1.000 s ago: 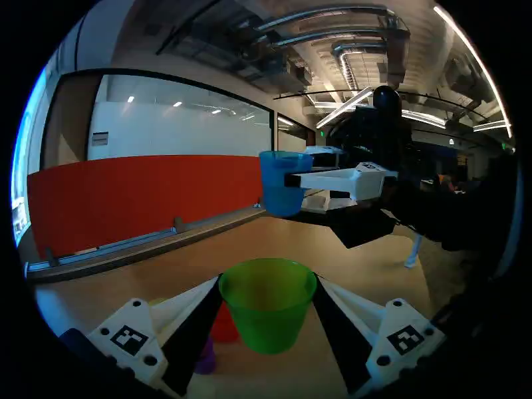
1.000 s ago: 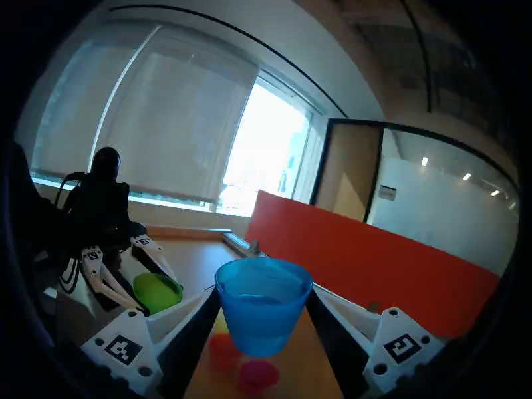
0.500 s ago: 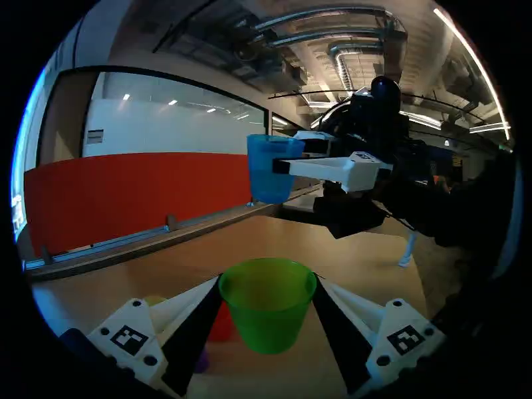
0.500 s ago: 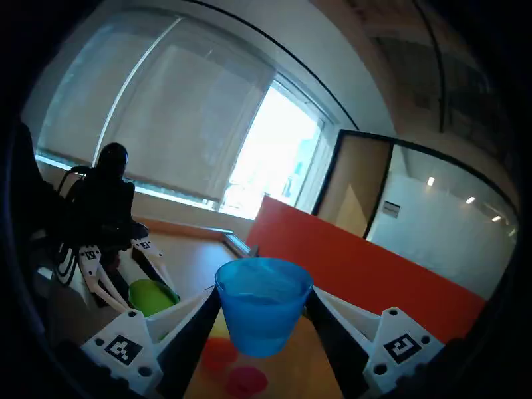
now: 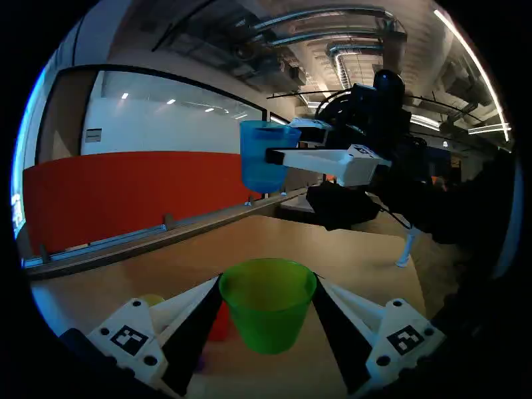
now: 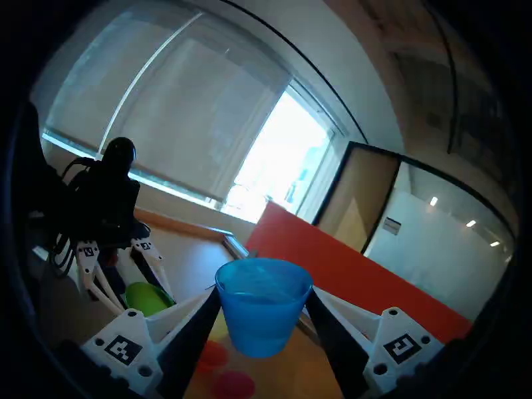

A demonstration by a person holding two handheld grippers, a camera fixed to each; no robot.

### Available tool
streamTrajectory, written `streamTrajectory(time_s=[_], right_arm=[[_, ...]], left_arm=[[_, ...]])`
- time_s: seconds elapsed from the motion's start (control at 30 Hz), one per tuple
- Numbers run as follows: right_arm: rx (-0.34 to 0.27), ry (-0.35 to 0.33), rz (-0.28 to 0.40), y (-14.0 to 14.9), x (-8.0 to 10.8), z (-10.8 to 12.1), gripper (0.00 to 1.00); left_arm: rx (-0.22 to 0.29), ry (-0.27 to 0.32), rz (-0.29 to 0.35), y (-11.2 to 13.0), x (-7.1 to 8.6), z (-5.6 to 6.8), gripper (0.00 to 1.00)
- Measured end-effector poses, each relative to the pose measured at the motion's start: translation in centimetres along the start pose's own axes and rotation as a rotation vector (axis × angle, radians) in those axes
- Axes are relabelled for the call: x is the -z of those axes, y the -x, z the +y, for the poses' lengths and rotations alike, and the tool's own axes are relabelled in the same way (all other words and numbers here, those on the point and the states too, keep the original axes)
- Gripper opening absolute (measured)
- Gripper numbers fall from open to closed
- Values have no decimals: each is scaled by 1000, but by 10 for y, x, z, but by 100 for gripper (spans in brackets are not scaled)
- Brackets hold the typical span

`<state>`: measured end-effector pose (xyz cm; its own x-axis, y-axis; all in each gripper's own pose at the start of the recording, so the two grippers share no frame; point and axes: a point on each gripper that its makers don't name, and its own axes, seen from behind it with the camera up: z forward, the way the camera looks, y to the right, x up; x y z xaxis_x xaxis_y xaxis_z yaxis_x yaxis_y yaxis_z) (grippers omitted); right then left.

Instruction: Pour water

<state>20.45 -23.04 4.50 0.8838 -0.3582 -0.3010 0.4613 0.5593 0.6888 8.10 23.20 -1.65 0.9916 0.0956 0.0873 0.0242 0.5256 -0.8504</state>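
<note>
Wooden table (image 5: 359,253) below; right gripper (image 6: 264,296), clamping blue cup (image 5: 261,163), has risen higher over green cup (image 5: 268,312) gripped by left gripper (image 5: 268,286); blue cup upright, pour not begun

A wooden bench (image 5: 332,247) runs along a red partition (image 5: 133,193), under exposed ceiling pipes (image 5: 319,30). A small red cup (image 6: 213,352) and pink cup (image 6: 233,384) stand close together below a sunlit window (image 6: 282,166)

A red partition (image 5: 133,193) backs the wooden table (image 5: 219,249); a bright window (image 6: 279,166) glows beside lowered blinds (image 6: 153,133)
</note>
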Motion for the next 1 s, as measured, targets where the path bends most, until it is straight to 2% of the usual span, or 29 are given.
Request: streamTrajectory(time_s=[0.67,1.0], right_arm=[[177,-3,-14,-12,-13,1,90],[238,0,-15,-16,-16,-2,90]], left_arm=[[4,20,33,-8,-4,5,89],[2,28,35,-9,-6,7,89]])
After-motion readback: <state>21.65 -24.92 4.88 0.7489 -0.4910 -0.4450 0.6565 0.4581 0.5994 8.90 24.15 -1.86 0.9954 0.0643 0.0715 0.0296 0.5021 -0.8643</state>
